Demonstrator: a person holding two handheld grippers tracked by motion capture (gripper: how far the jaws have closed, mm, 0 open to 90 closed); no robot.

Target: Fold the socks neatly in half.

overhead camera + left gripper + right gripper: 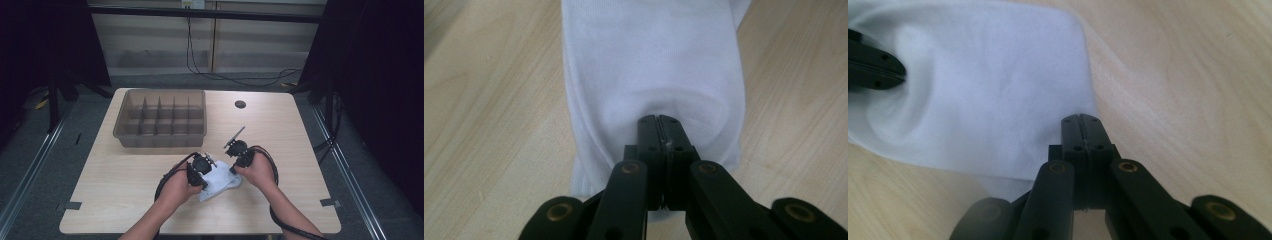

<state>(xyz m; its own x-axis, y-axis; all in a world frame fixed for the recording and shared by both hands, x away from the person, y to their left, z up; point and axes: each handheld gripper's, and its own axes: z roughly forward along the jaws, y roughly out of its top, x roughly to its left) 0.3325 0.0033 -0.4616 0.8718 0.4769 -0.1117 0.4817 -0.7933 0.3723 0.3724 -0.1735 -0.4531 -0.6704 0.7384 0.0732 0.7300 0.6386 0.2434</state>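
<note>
With my left claw (659, 122) and right claw (1082, 122) both pinched tight on the white cloth (220, 181), I'd lift evenly off the worktop (280, 130), keeping it taut.

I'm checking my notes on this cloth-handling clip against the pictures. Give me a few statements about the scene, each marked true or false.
1. Both grippers are shut on the white cloth. True: the left gripper and the right gripper each pinch its fabric.
2. The cloth lies inside the divided bin. False: it lies on the table, nearer the person than the bin.
3. The bin's compartments hold folded cloths. False: they look empty.
4. The left gripper grips the cloth well inside its edge, puckering the fabric. True.
5. The right gripper grips the cloth near its edge. True.
</note>
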